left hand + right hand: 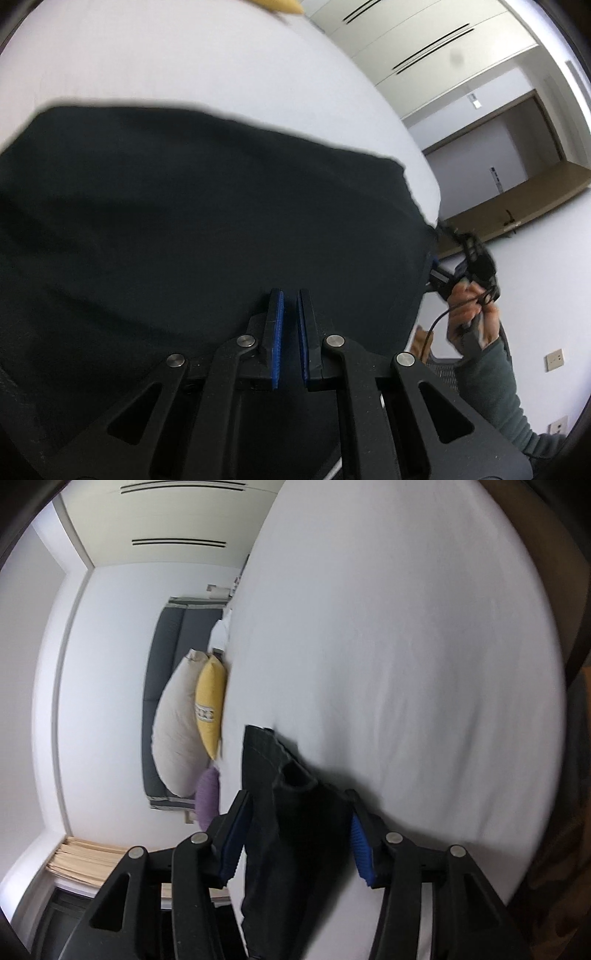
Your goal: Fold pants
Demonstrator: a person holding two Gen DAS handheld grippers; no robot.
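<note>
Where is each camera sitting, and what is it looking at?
Left wrist view: it sits on the left gripper, looking down its shut blue-padded fingers at the dark fabric pants on the white-sheeted bed; the person's right hand and grey-green sleeve show.
Right wrist view: it sits on the right gripper, jaws apart around the pants, facing across the bed towards the yellow pillow.
Both views share the pants and bed.

A wide bed with a smooth white sheet (406, 646) fills the right of the right wrist frame. Dark, soft fabric pants (291, 812) lie on it at lower centre. At centre left, a beige pillow (177, 720), a yellow cushion (210, 705) and a purple cushion (207, 801) rest at its edge.
</note>
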